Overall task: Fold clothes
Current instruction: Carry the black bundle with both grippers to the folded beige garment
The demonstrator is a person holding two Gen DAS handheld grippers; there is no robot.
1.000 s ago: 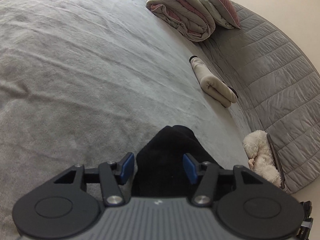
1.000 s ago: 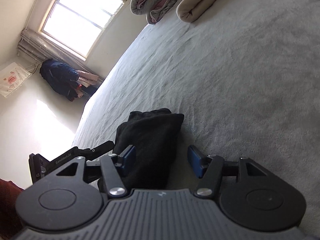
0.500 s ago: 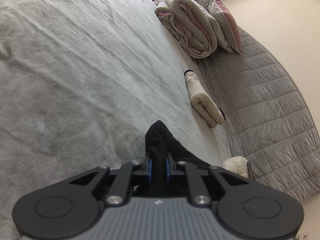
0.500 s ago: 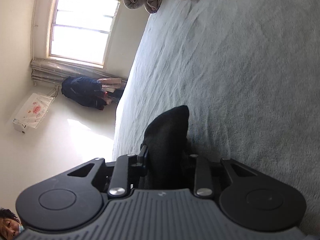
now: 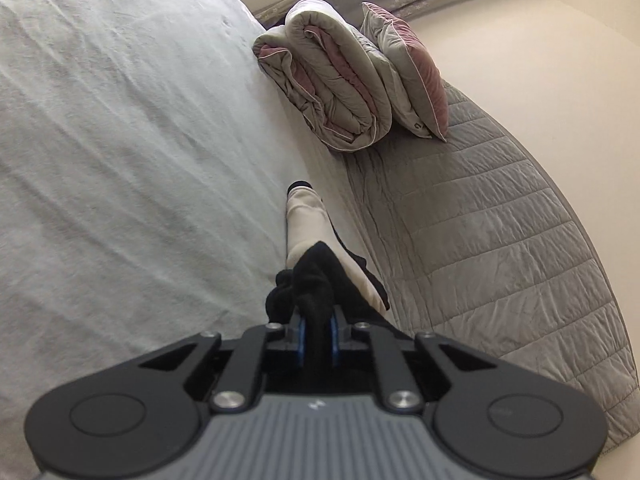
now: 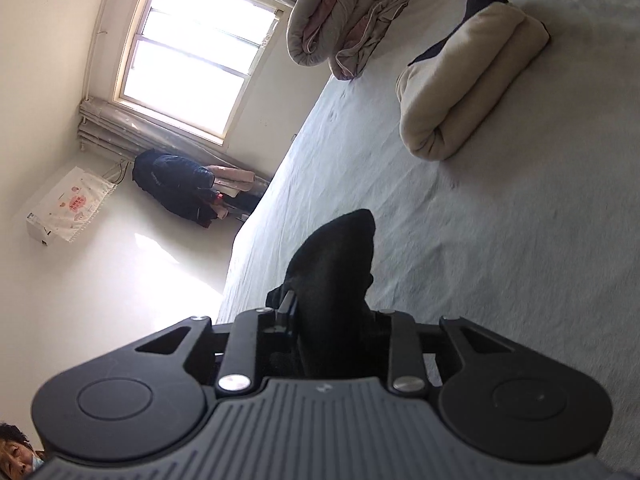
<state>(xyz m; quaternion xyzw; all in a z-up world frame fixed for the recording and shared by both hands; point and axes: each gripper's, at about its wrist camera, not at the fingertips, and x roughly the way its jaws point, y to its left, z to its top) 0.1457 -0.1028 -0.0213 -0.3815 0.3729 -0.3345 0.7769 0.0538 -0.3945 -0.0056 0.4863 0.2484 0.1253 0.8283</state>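
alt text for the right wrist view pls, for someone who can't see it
The right gripper is clamped on a bunched black garment above a pale grey bed. Farther up the bed lie a folded cream garment and a rolled duvet. Left of the bed, a bright window and dark clothes heaped by the wall.

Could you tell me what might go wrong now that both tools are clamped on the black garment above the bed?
1. The left tool pinches only a bunched edge of the black garment, so the fabric might slip out.
2. The right tool holds a thick wad, so the fold may come out uneven.
3. The cream folded garment lies close ahead; the black one could knock it.
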